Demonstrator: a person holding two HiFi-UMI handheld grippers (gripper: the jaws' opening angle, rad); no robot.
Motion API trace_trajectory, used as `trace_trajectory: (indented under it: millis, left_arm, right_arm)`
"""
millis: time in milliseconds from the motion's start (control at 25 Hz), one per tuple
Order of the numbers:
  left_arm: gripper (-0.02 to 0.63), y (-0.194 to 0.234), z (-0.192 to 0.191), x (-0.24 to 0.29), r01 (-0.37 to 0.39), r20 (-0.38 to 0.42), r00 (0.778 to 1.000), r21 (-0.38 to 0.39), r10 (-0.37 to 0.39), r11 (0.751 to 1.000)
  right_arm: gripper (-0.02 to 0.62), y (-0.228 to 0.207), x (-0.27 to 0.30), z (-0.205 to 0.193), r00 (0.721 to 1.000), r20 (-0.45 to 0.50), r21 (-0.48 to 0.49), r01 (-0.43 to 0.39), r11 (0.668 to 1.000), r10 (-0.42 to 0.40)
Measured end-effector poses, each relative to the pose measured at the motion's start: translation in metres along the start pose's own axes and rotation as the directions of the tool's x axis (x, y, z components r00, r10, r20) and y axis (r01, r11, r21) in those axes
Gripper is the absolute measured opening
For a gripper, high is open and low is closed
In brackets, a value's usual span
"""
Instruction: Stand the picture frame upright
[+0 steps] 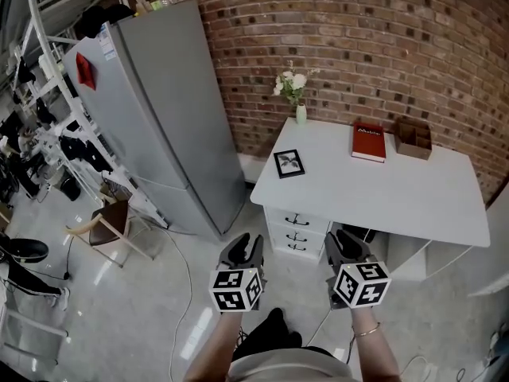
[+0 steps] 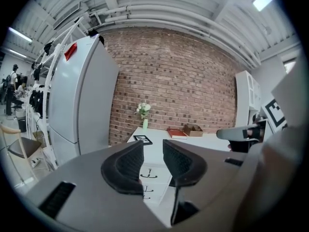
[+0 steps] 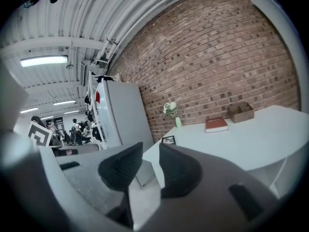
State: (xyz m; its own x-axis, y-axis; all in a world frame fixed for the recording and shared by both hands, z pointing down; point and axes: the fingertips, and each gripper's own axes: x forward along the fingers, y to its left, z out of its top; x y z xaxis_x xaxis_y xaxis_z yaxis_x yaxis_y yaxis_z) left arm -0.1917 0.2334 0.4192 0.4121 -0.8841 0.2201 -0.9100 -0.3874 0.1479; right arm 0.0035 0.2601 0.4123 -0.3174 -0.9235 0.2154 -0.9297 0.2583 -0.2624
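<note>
Desk (image 1: 413, 205), white, rectangular, bears one black picture frame (image 1: 289, 163) lying flat near its left edge, one red book (image 1: 368, 142), one cardboard box (image 1: 413, 139), one vase (image 1: 301, 114). Left gripper (image 1: 242, 249) and right gripper (image 1: 347, 245): ribbed jaws narrowly parted, empty.

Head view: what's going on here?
A person stands short of the white desk, holding the left gripper and right gripper low in front, both with jaws apart and empty. The picture frame lies flat near the desk's left edge, untouched. A flower vase, red book and cardboard box sit along the back.
</note>
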Motion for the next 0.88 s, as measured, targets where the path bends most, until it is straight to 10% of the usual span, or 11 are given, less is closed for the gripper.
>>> trace_trajectory:
  millis: [880]
  left_arm:
    - [0.138,0.092,0.040,0.188,-0.029,-0.029,0.999,-0.006,0.028,1.000]
  right_arm:
    - [0.092,-0.060,0.182,0.047,0.998,-0.042,-0.009,0.038,0.999,-0.038]
